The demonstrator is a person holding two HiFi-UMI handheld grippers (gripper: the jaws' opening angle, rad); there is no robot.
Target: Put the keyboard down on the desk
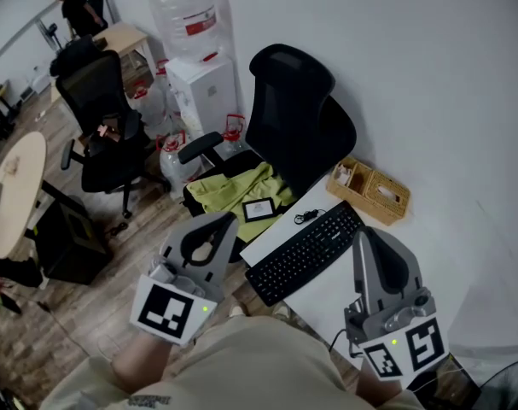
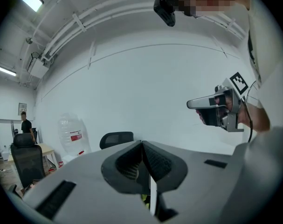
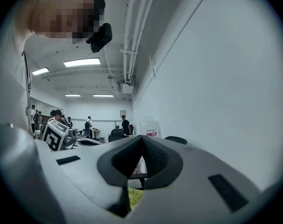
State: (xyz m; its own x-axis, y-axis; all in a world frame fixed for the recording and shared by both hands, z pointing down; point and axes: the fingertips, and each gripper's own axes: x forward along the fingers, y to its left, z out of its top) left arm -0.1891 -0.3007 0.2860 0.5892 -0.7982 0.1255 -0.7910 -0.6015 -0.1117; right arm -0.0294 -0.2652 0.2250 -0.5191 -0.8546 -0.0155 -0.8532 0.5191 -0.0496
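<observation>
**Keyboard flat on the tabletop, both grippers shut and empty**

One black keyboard [image 1: 305, 250] lies flat on the white tabletop [image 1: 323, 301], set at a slant near the edge that faces the chairs; nothing rests on it. Beyond its far end a single woven basket [image 1: 369, 190] stands on the same tabletop, apart from the keyboard, and a small dark cable end [image 1: 308, 216] lies just beside the keyboard's far edge.

Two grippers show in the head view, one on either side of the keyboard; neither touches it. The left gripper [image 1: 220, 219] hangs over the floor off the tabletop's edge; in its own view [image 2: 142, 164] the jaws are pressed together with nothing between them. The right gripper [image 1: 365, 231] is raised above the tabletop; its own view [image 3: 141, 160] shows the jaws likewise closed on nothing.

Two black office chairs stand on the wooden floor — one [image 1: 297, 114] close to the tabletop, with one yellow-green cloth [image 1: 237, 190] on its seat, the other [image 1: 101, 101] further off. One white water dispenser [image 1: 203, 88] carries one large bottle [image 1: 186, 11]; red-capped jugs [image 1: 169, 156] stand on the floor around it — three can be made out. One round table [image 1: 15, 190] sits at the left edge.
</observation>
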